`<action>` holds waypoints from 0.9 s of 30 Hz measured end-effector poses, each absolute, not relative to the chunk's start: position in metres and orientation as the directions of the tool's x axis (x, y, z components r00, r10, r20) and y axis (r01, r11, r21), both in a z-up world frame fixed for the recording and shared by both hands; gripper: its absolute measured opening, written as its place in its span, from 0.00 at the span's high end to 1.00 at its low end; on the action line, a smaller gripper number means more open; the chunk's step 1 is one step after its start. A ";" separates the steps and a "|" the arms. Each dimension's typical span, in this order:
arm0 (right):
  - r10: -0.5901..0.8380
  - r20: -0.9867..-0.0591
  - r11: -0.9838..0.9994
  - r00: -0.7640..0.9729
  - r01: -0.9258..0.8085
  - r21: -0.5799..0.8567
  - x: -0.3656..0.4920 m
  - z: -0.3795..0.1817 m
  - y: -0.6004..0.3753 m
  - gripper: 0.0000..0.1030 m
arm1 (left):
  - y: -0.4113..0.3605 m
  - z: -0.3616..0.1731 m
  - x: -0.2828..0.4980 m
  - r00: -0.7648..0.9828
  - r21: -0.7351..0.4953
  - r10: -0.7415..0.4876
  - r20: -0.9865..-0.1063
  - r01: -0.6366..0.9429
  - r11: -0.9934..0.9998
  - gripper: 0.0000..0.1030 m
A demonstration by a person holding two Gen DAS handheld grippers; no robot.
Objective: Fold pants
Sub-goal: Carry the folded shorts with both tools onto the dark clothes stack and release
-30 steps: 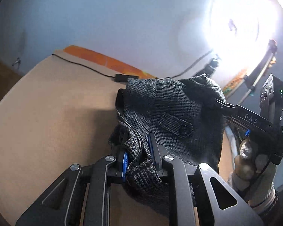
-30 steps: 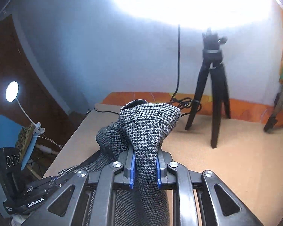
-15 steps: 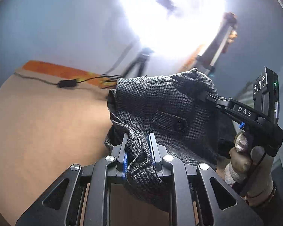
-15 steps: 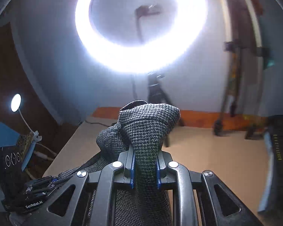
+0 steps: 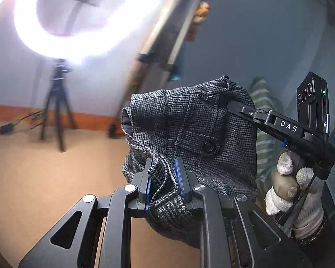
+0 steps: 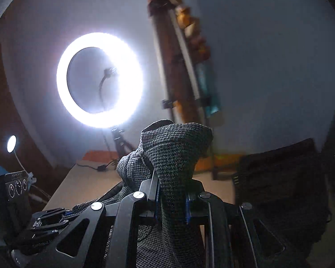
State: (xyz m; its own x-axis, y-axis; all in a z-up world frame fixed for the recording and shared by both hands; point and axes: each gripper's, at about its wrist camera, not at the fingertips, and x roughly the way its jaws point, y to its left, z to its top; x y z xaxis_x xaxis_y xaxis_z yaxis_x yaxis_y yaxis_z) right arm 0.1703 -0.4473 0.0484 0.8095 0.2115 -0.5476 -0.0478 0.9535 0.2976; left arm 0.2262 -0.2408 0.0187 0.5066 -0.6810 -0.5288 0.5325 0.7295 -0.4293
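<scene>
The grey houndstooth pants (image 5: 196, 131) hang bunched in the air between both grippers, waistband tab and black button facing the left wrist camera. My left gripper (image 5: 163, 174) is shut on a fold of the waistband edge. My right gripper (image 6: 170, 196) is shut on another bunch of the pants (image 6: 176, 151), which stands up between its fingers; it also shows in the left wrist view (image 5: 230, 102), biting the cloth's upper right. The legs of the pants hang below, out of sight.
The tan table (image 5: 44, 174) lies below and to the left. A ring light (image 6: 99, 79) on a black tripod (image 5: 58, 107) stands at the table's back, with a cable and adapter (image 5: 6, 128). A dark object (image 6: 279, 183) sits at right.
Both grippers have lifted and tilted upward with the pants. The views swung from the table toward the ring light and wall. The grips have not changed.
</scene>
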 end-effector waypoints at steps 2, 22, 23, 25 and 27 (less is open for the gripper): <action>0.187 -0.547 0.956 0.816 -0.023 0.294 0.168 0.051 -0.475 0.86 | -0.262 0.021 0.227 0.496 -0.429 -0.695 -0.521 0.552 0.715 0.84; 0.057 -0.602 0.979 0.797 0.073 0.189 0.235 0.029 -0.667 0.86 | -0.450 -0.023 0.251 0.475 -0.332 -0.705 -0.526 0.649 0.685 0.84; 0.054 -0.623 0.979 0.781 0.082 0.187 0.243 0.019 -0.673 0.85 | -0.450 -0.030 0.251 0.472 -0.329 -0.696 -0.541 0.644 0.691 0.84; 0.009 -0.681 0.985 0.732 0.112 0.134 0.263 -0.003 -0.680 0.76 | -0.451 -0.046 0.250 0.452 -0.315 -0.670 -0.589 0.635 0.705 0.82; -0.081 -0.727 0.981 0.681 0.183 0.062 0.271 -0.022 -0.686 0.61 | -0.446 -0.057 0.247 0.417 -0.316 -0.656 -0.629 0.634 0.706 0.73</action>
